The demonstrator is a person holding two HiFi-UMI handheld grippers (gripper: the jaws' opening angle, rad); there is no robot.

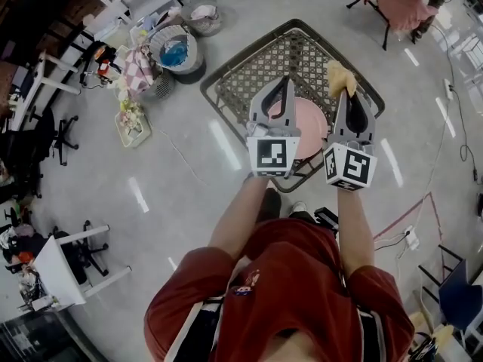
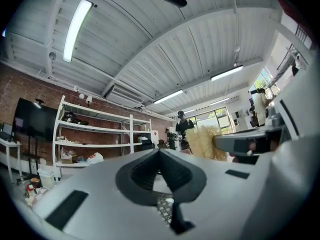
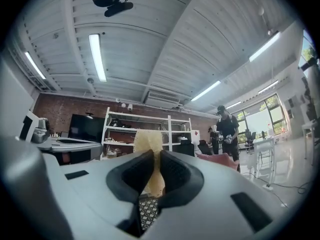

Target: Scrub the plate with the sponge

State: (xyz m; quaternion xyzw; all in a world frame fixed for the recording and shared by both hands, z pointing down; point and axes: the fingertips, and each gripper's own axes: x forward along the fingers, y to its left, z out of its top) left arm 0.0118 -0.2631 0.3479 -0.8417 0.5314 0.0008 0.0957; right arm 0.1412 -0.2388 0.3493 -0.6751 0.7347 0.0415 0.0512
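Sponge (image 1: 340,76), soft and light, is pinched by one end in the right gripper's (image 1: 347,95) jaws, over the plate's (image 1: 308,124) far rim. That plate, stiff and likely slippery, lies on the mesh bench (image 1: 241,81) and is best held by its rim. Over the plate, the left gripper's (image 1: 284,83) jaws are pressed together, empty.

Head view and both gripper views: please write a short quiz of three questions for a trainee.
1. True or false: the right gripper holds the sponge.
2. What lies on the mesh table? A) pink plate B) frying pan C) mug
3. Fill in: the left gripper has its jaws ____, with nothing between them.
Key: 1 true; 2 A; 3 shut.
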